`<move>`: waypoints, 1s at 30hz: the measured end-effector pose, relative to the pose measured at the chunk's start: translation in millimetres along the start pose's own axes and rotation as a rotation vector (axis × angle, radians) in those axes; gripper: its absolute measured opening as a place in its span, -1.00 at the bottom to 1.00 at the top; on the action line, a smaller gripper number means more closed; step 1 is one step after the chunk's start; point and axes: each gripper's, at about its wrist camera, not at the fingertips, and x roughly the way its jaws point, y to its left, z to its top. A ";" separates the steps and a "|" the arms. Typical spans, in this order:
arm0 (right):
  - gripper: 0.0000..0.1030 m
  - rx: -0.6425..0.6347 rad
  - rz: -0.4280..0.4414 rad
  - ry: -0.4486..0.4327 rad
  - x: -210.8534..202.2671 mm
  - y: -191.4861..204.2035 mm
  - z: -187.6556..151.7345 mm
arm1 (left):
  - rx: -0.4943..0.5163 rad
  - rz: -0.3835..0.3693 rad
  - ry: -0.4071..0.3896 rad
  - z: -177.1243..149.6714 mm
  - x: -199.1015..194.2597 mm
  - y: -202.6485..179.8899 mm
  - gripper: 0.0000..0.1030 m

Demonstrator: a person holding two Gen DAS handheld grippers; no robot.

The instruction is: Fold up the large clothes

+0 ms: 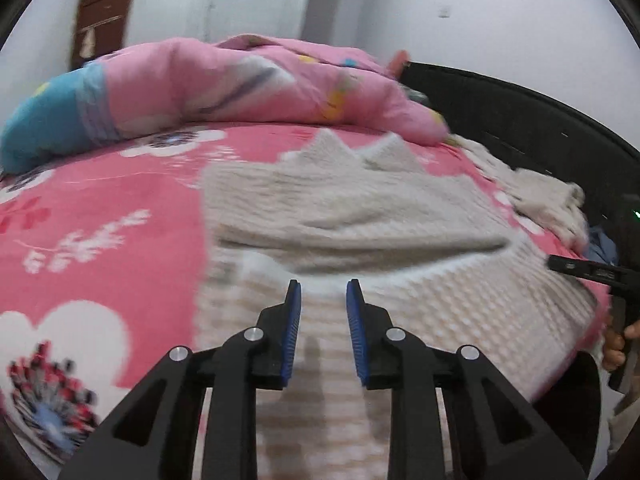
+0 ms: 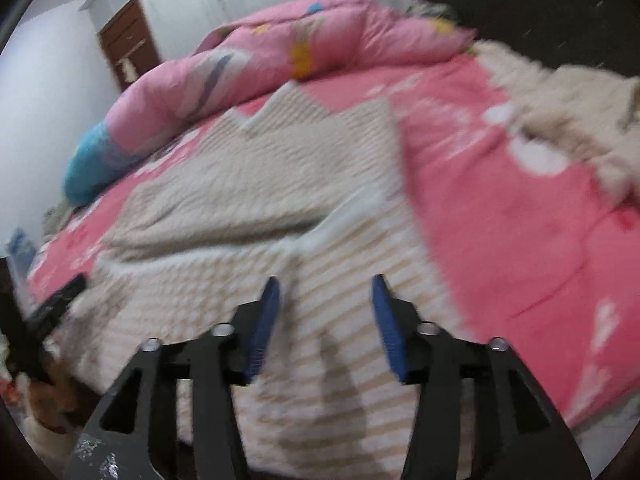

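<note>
Partly folded cream knit sweater flat on bed.

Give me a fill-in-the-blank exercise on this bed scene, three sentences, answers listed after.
1. The cream knitted sweater lies on a bedsheet whose main colour is ____.
2. Between the blue pads of the left gripper there is ____.
3. The rolled pink quilt ends in a ____ coloured section.

Answers: pink; nothing; blue
</note>
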 end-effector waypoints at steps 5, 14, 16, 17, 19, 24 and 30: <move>-0.39 -0.018 -0.077 0.064 38.4 -5.3 9.5 | -0.049 0.037 0.124 3.6 33.0 28.4 -0.55; -0.87 -0.035 -0.087 0.006 22.8 5.1 14.5 | -0.023 0.061 0.176 2.0 37.1 29.6 -0.80; -0.77 -0.027 -0.076 0.016 23.8 2.6 16.2 | -0.043 0.051 0.186 5.6 33.7 32.5 -0.71; -0.75 -0.025 -0.080 0.014 24.1 1.5 16.6 | -0.050 0.043 0.185 6.6 31.7 33.7 -0.66; -0.35 -0.026 -0.083 0.022 26.8 0.4 17.4 | -0.053 0.032 0.192 7.1 30.0 35.7 -0.54; -0.20 -0.061 -0.085 0.073 39.4 3.6 14.6 | -0.081 0.045 0.223 10.0 33.6 40.5 -0.40; -0.16 -0.040 -0.055 0.101 49.4 -4.3 12.6 | -0.084 0.038 0.271 10.9 51.8 42.0 -0.27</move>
